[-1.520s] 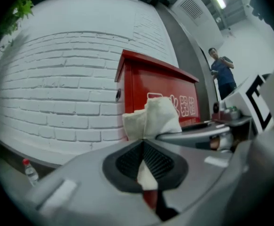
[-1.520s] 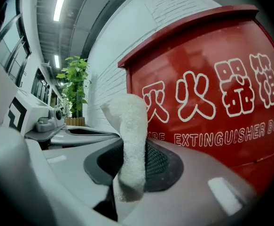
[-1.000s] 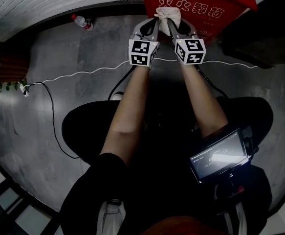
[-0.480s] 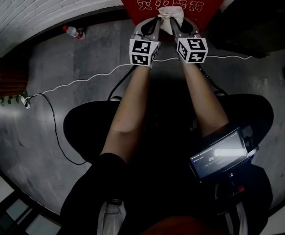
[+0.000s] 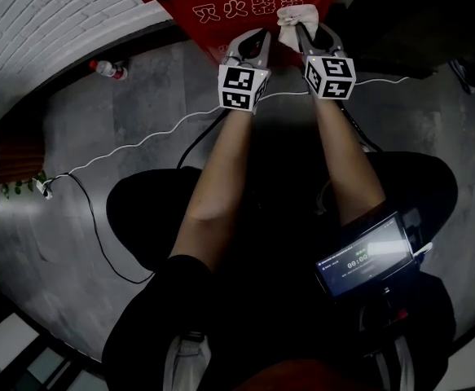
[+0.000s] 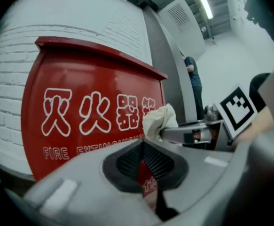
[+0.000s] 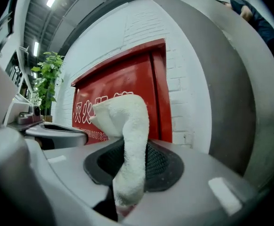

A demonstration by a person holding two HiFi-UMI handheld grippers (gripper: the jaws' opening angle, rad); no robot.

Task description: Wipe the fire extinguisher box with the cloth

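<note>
Two bare forearms [image 5: 221,177] reach forward from the person's lap in the head view, and a lit screen [image 5: 366,257] sits by the right thigh. Each arm ends in a gripper with a marker cube, and the two are side by side, close but apart.

The left gripper [image 6: 144,144] is empty. Its jaws are drawn together at the tips, with only a thin sliver of red showing through behind them, and it points at the lower front of the red box [image 6: 90,93].

The right gripper [image 7: 127,173] is clamped on a white cloth [image 7: 125,126]. The cloth runs up between the pads and stands out past the tips in a folded bunch; that bunch is up at the front face of the red box, towards its right side. No view shows whether cloth and face actually touch.

The red box stands on the grey floor [image 5: 139,96] against a white brick wall [image 5: 50,15], and its front carries large white characters with a line of smaller letters beneath.

A white cable [image 5: 139,141] trails across the floor between the person and the box; a plastic bottle [image 5: 107,69] lies at the foot of the wall, well to the left. A green plant [image 7: 45,76] shows past the box's left side in the right gripper view. A person in dark clothes [image 6: 193,81] stands far off beyond the box's right edge in the left gripper view.
</note>
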